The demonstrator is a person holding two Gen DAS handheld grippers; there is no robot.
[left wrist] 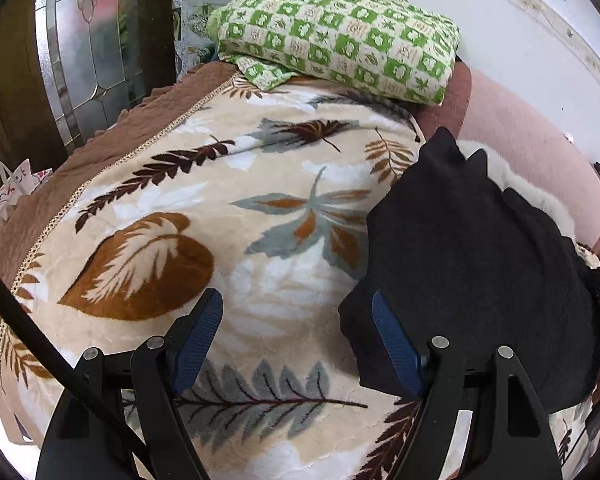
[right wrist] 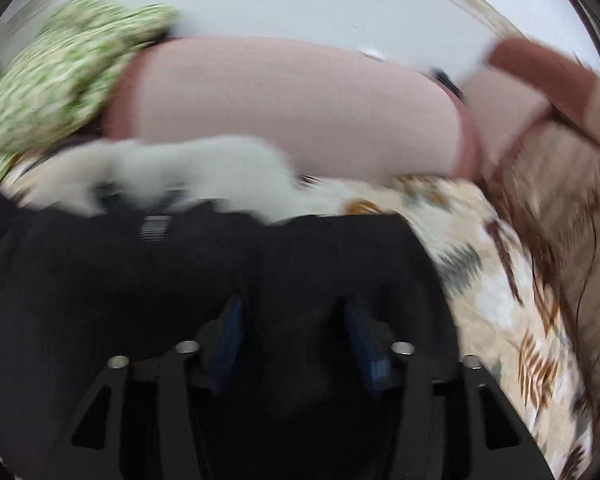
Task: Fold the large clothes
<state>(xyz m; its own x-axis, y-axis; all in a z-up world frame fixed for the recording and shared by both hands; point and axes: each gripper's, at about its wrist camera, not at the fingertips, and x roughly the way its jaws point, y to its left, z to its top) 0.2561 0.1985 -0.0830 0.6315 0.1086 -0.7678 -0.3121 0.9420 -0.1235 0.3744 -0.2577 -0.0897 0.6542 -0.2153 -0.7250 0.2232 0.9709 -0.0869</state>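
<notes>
Looking along the left hand-held gripper (left wrist: 298,340), we see its ribbed blue pads standing wide apart, empty, above a plush cream blanket (left wrist: 204,216) printed with brown and grey leaves. A matte black garment (left wrist: 480,264), soft and rumpled, lies on the blanket at three o'clock, its edge beside the right pad. A folded green-checked cloth (left wrist: 340,28) sits at twelve o'clock. In the blurred right view, the right hand-held gripper (right wrist: 294,332) stands open over the black garment (right wrist: 180,280), whose far edge carries white fur trim (right wrist: 172,172).
</notes>
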